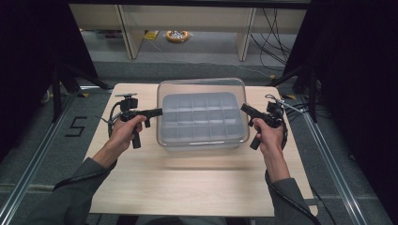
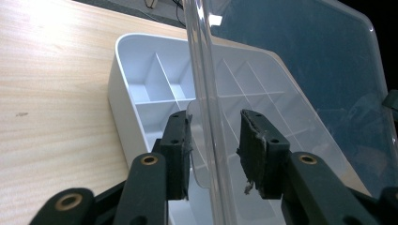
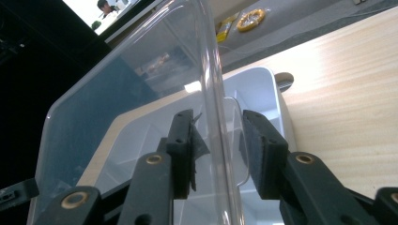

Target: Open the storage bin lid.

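Gripper (image 2: pixel 213 154) pads' contact with clear lid (image 2: pixel 300 70) rim unclear.

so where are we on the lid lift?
Done: both hand-held grippers are clamped on the clear lid, left hand-held gripper on one end lip, right hand-held gripper on the other. In hand: the lid hangs above the white divider tray. Left: carrying it clear and setting it down.
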`<act>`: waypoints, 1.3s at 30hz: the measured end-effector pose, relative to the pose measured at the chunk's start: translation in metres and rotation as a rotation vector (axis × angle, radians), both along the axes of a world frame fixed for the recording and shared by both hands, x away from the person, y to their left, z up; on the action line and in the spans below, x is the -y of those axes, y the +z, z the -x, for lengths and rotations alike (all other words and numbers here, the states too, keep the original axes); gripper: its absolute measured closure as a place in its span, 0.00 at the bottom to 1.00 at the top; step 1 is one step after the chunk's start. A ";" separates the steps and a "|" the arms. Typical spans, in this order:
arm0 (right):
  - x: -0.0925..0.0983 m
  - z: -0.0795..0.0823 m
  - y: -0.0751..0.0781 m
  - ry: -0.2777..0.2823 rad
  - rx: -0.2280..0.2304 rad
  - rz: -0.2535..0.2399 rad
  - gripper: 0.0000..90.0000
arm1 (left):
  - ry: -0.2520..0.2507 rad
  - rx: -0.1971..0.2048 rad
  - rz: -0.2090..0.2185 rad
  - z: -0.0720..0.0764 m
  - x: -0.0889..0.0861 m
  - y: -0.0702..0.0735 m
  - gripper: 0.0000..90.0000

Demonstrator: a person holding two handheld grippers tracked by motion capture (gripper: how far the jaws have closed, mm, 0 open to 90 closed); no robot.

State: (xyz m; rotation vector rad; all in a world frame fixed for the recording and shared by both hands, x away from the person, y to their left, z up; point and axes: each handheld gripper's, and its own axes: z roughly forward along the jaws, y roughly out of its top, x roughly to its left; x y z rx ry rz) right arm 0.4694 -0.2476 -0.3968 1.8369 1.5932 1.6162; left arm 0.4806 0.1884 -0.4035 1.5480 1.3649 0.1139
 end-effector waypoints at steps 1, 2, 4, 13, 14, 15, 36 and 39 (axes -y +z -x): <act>-0.001 0.005 0.001 0.005 -0.003 -0.010 0.74 | -0.012 0.002 -0.006 0.003 -0.001 -0.001 0.70; 0.000 0.007 0.001 0.008 -0.001 -0.007 0.74 | -0.011 0.002 -0.003 0.006 -0.001 -0.002 0.70; -0.001 0.010 0.001 0.005 -0.002 -0.007 0.74 | -0.014 0.005 -0.003 0.012 -0.002 -0.003 0.70; -0.005 0.034 -0.004 0.043 0.006 0.009 0.74 | -0.033 0.015 -0.008 0.035 -0.010 -0.012 0.71; -0.005 0.036 -0.005 0.045 0.012 0.016 0.74 | -0.040 0.016 -0.007 0.041 -0.011 -0.014 0.71; -0.005 0.036 -0.005 0.045 0.012 0.016 0.74 | -0.040 0.016 -0.007 0.041 -0.011 -0.014 0.70; -0.001 0.083 -0.030 0.092 0.008 0.010 0.74 | -0.094 -0.001 -0.025 0.080 -0.014 -0.038 0.73; 0.000 0.087 -0.030 0.097 0.004 0.013 0.74 | -0.099 0.006 -0.025 0.088 -0.015 -0.035 0.72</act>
